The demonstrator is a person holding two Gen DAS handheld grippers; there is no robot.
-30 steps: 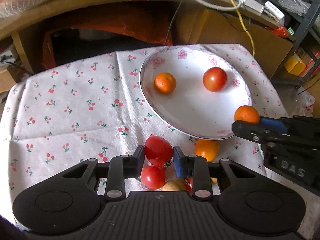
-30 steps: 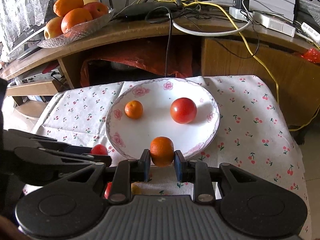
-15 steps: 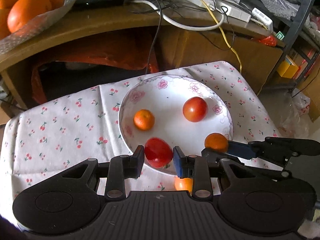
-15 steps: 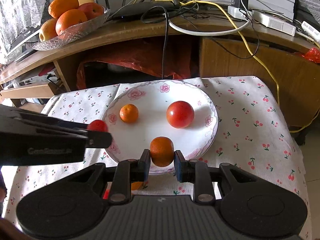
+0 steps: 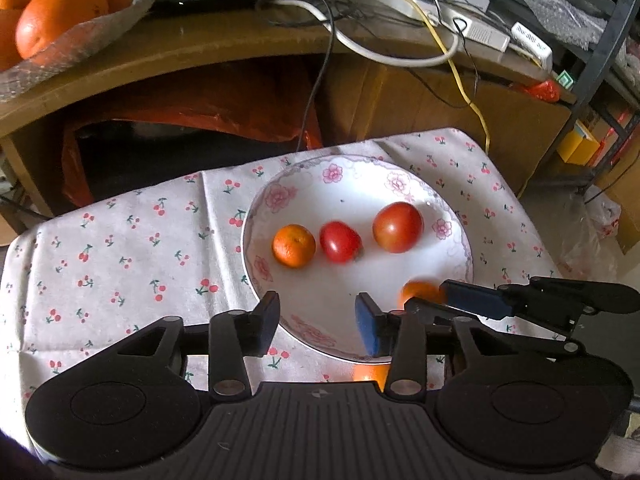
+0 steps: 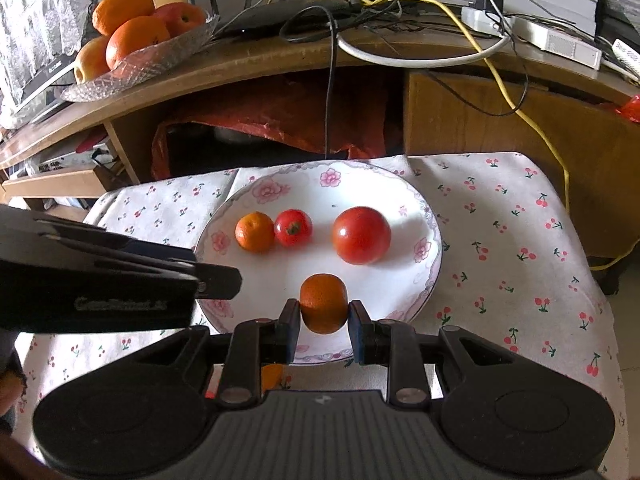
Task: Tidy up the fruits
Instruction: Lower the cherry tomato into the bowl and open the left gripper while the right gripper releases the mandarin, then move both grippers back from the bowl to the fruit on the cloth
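White porcelain plate (image 6: 430,240) with a pink floral rim, set on a cherry-print cloth (image 6: 512,240), serves as the landmark.

On the plate: a small mandarin (image 6: 254,231) toward its left side, a small tomato (image 6: 293,227) just beside it, possibly touching, and a large tomato (image 6: 361,235) right of centre, apart from the other two.

Right gripper (image 6: 323,316) is clenched on a second mandarin (image 6: 323,303), held over the plate's near edge; whether the fruit rests on the porcelain cannot be told.

Left gripper (image 5: 317,318) hangs over the plate's near-left rim. Its jaws are opening, with nothing between them.

Progress, as a judgement: three fruits are plated and a fourth is poised for release, so the job looks well past halfway. Left to do: set down the held mandarin and fetch what lies off the plate.

View differences. The left wrist view shows an orange fruit (image 5: 370,374) on the cloth just off the plate's near rim, half hidden behind the gripper body; the held mandarin is only a blurred sliver there. The right wrist view shows the grip clearly, the small tomato's green stem, and a scrap of orange and red below the near rim, too hidden to count. A glass dish of large fruit (image 6: 132,36) sits on the wooden desk (image 6: 280,60) beyond the plate's far side.
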